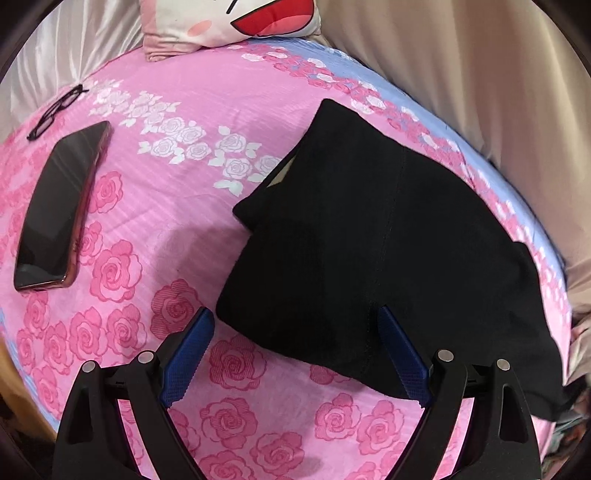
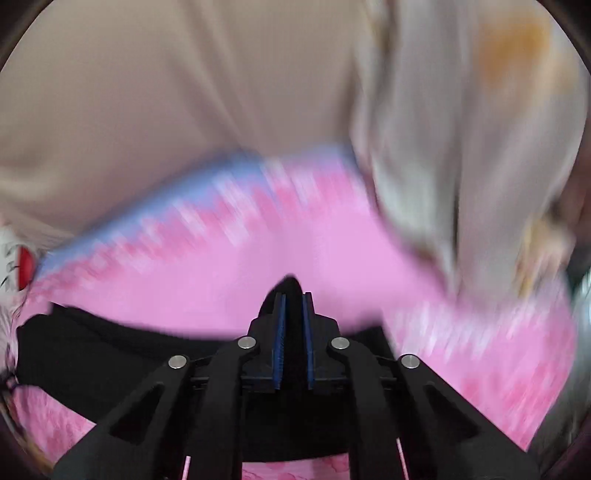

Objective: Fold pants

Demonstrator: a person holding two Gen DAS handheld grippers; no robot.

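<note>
The black pants lie partly folded on the pink rose bedsheet. My left gripper is open, its blue pads spread on either side of the pants' near edge, holding nothing. In the right wrist view, which is blurred by motion, my right gripper is shut on a fold of the black pants, the cloth pinched between the blue pads and trailing off to the left over the sheet.
A dark phone and black glasses lie on the sheet at the left. A cartoon-face pillow sits at the far end. Beige curtains hang along the right side of the bed.
</note>
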